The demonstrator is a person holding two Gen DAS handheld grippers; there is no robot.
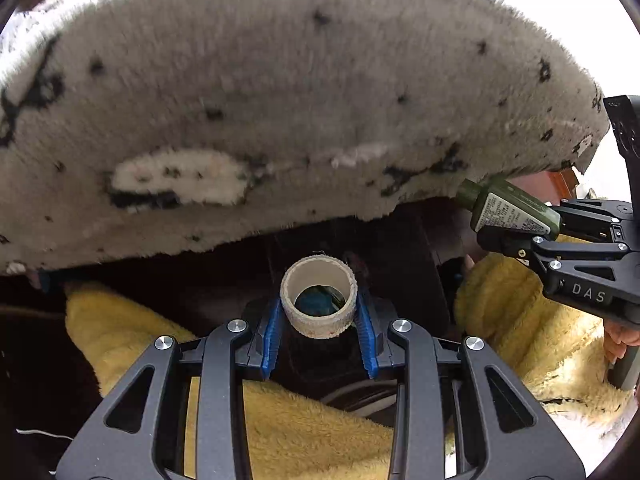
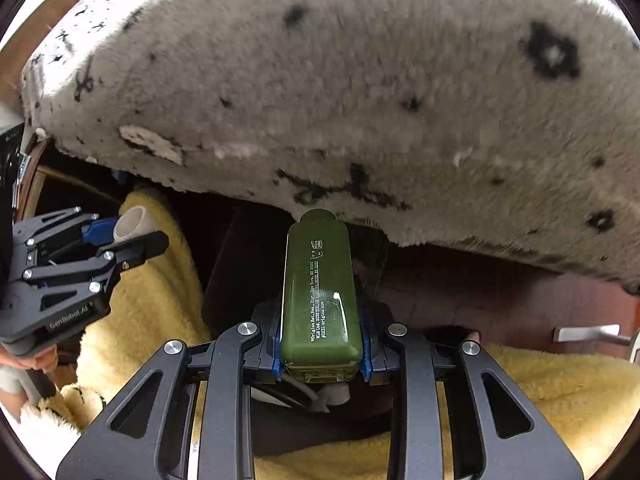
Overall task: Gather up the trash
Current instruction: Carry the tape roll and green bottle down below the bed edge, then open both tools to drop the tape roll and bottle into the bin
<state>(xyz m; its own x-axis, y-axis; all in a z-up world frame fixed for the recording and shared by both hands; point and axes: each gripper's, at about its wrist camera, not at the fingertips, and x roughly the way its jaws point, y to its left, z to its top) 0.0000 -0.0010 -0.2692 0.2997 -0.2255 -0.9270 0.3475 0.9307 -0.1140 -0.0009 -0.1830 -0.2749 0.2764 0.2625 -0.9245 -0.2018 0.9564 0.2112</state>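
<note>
My left gripper (image 1: 319, 312) is shut on a beige cardboard tape roll core (image 1: 319, 300), held between its blue pads with the open end facing me. It also shows at the left of the right wrist view (image 2: 134, 224). My right gripper (image 2: 321, 344) is shut on a dark green plastic bottle (image 2: 318, 284) with white print, cap pointing away. In the left wrist view the bottle (image 1: 508, 210) and right gripper (image 1: 516, 228) are at the right, level with the rug's edge. Both items are held above a dark opening.
A shaggy grey-white rug (image 1: 280, 100) with black marks fills the upper half of both views (image 2: 360, 100). Yellow fleece fabric (image 1: 304, 432) lies below both grippers (image 2: 560, 392). Reddish tile floor (image 2: 500, 296) shows under the rug's edge. A dark bin-like shape (image 1: 384, 256) lies ahead.
</note>
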